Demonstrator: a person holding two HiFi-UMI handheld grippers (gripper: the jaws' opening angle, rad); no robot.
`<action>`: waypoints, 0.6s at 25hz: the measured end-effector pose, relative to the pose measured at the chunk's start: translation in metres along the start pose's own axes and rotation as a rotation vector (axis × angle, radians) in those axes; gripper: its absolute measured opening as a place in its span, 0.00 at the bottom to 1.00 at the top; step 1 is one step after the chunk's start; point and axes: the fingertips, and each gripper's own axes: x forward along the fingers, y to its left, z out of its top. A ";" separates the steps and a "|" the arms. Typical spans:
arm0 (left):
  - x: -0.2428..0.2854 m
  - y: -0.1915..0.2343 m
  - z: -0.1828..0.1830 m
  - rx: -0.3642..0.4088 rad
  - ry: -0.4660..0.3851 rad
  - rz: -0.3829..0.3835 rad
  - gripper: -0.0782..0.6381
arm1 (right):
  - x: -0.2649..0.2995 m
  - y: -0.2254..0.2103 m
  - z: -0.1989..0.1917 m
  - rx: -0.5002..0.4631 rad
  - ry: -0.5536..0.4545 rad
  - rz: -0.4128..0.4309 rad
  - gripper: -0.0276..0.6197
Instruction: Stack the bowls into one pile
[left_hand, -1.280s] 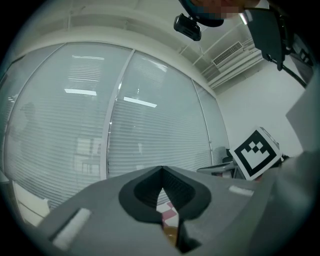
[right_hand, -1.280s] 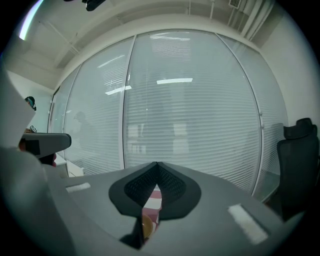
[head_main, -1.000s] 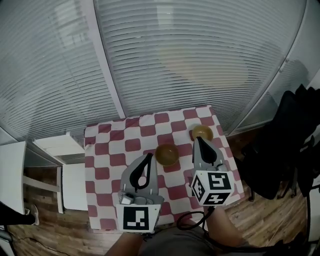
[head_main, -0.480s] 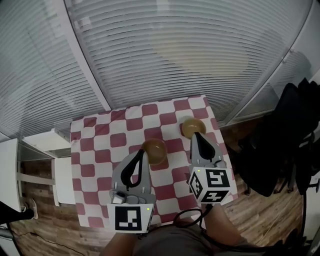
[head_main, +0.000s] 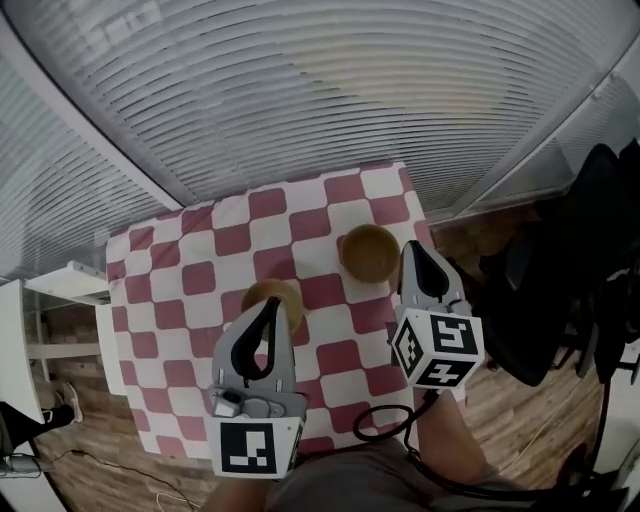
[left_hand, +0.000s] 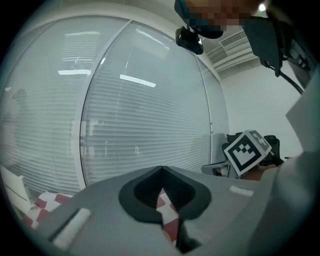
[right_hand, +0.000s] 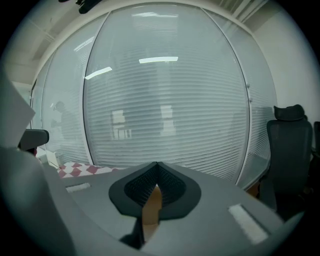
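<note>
Filling the upper half of the head view, a curved wall of white slatted blinds (head_main: 320, 90) runs from edge to edge. Below it, in the middle of the frame, stands a square worktop (head_main: 200, 260) under a red-and-white checked cloth, with wooden floor (head_main: 130, 470) around it. A black chair (head_main: 590, 260) is at the right edge and a white shelf unit (head_main: 60, 300) at the left edge.

Both tools rise from the bottom of the frame. The left gripper (head_main: 271, 304) is at lower centre-left, with its marker cube nearest the camera. Its fingers are together at the tips, and its own view (left_hand: 161, 170) shows only checked cloth through the hollow behind them, so they hold nothing. The right gripper (head_main: 410, 250) is at centre-right. Its fingers are likewise together and empty in its own view (right_hand: 156, 165). A brown sliver shows through the slit below the tips, and I cannot tell whether it is bowl or floor.

Two brown bowls sit upright on the cloth, unstacked, with checked squares showing between them. The upper bowl (head_main: 369, 252) lies right of centre, and the right gripper's tips are just beside its right rim. The lower bowl (head_main: 255, 298) lies left of centre, partly covered by the left gripper's tips. Whether those tips touch it cannot be told.
</note>
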 end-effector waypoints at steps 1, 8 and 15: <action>0.007 0.000 -0.005 0.000 0.009 0.004 0.11 | 0.009 -0.006 -0.007 0.004 0.015 -0.003 0.08; 0.041 0.007 -0.037 -0.048 0.073 0.041 0.11 | 0.059 -0.022 -0.077 0.044 0.180 0.023 0.22; 0.057 0.002 -0.054 -0.069 0.103 0.049 0.11 | 0.075 -0.033 -0.106 0.064 0.241 0.020 0.21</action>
